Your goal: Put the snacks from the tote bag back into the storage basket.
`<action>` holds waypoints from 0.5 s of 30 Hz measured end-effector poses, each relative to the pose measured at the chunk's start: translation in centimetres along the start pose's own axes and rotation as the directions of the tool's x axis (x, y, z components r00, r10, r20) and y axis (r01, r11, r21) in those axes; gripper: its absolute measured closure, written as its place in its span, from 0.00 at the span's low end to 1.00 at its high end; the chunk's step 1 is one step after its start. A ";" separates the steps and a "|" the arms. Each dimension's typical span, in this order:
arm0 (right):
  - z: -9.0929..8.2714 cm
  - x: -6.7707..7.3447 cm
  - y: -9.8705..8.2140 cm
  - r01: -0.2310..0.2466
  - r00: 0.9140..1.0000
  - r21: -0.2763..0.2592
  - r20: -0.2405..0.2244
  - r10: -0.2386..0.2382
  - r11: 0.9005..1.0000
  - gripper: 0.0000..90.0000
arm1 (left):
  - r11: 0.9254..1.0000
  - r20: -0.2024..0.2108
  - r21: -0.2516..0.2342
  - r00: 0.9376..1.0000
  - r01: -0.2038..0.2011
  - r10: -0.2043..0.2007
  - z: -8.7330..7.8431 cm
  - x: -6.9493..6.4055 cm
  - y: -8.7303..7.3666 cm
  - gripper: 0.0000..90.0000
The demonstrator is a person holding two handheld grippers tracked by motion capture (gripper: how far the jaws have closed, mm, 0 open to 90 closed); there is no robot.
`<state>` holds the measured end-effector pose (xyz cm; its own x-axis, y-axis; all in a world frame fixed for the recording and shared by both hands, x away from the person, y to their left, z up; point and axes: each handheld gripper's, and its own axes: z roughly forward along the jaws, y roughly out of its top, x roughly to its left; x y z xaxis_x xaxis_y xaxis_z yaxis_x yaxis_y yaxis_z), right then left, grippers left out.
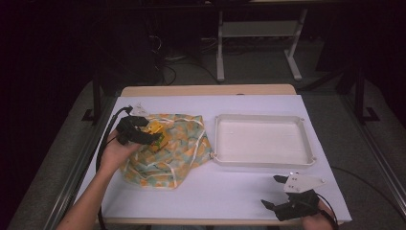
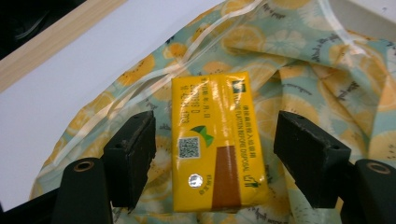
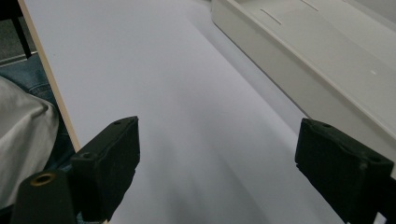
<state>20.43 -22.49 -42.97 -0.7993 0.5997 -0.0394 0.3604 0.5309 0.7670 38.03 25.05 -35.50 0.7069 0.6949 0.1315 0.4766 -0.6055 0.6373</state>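
White covering spreads over the surface (image 1: 210, 187), with a strip of pale wood showing at its far edge. On its right half lies a shallow white tray (image 1: 264, 160), rectangular with a raised rim. On its left half lies a crumpled cloth bag (image 1: 184, 143), pale green with an orange citrus-slice print and a light drawstring cord looping across it.

On top of the bag, at its far left part, rests a small yellow carton (image 2: 212, 140), a flat drink-box shape with a brown panel, a square printed code and small lettering. It lies flat on the fabric.

The left tool (image 1: 152, 137), held in the person's left hand (image 1: 115, 153), reaches over the bag from the left. In the left gripper view its two black jaws stand on either side of the carton, partly open, with a gap of fabric visible between each pad and the carton's long edges; the pads do not press on it.

The right tool (image 1: 274, 190), held at the near right edge of the surface, sits just in front of the tray. Its jaws gape wide with bare white covering between them and hold nothing.
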 end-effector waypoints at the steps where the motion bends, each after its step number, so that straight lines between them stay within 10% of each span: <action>1: 0.0 -0.1 0.0 0.010 1.000 0.002 0.001 -0.010 1.000 0.15 | 1.000 0.002 0.004 1.000 0.006 -0.006 0.1 0.0 0.0 0.33; 15: -0.1 0.1 0.0 -0.001 1.000 -0.002 -0.002 0.001 1.000 0.15 | 0.999 0.003 0.039 1.000 0.026 -0.026 1.1 0.1 0.4 0.37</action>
<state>20.36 -22.47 -42.91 -0.8002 0.5985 -0.0373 0.3602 0.5295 0.7680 38.85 24.40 -36.02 0.6960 0.7093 0.1121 0.5152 -0.6019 0.6102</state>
